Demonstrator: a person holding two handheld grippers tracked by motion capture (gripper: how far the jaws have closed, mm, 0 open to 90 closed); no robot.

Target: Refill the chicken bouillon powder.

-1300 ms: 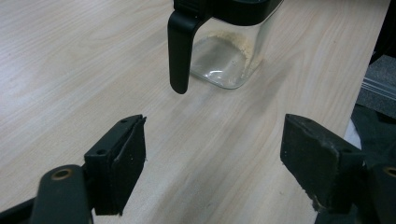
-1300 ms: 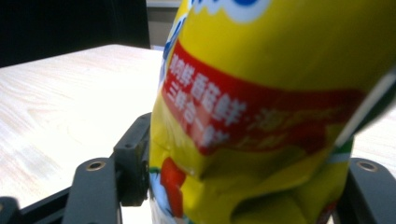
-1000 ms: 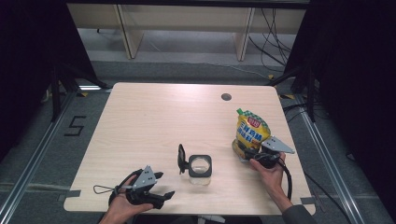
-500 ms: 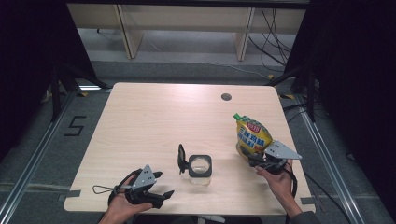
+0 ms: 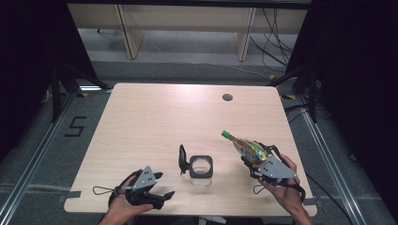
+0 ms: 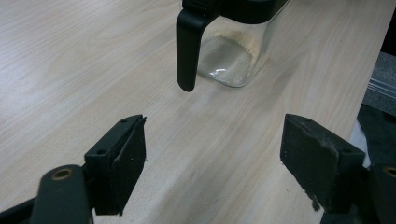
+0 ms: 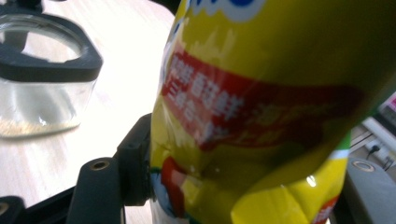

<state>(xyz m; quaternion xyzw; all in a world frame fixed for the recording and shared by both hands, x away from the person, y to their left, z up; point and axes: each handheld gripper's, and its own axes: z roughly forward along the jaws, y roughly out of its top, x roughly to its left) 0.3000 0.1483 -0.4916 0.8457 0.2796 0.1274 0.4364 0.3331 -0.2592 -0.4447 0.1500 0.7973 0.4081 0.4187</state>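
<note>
Nearest first: left gripper (image 5: 157, 192) rests at the table's near edge, left of and nearer than the clear glass jar with a black square rim and black side handle (image 5: 201, 167). Jaws stand wide with only bare wood between them; jar handle (image 6: 188, 44) hangs just ahead in the left gripper view.

Right gripper (image 5: 253, 166) is right of the jar, clamped on the yellow plastic snack bag with red and blue print (image 5: 246, 147). Bag looks off the light wooden table (image 5: 155, 117) and tipped, its green top pointing toward the jar.

Jar (image 7: 44, 79) stands open, a thin layer of pale crumbs at the bottom.

Judgement: pick-up done, bag brought beside the jar. Left to do: get the bag's mouth over the opening and pour. Cannot tell whether the bag is already open.
</note>
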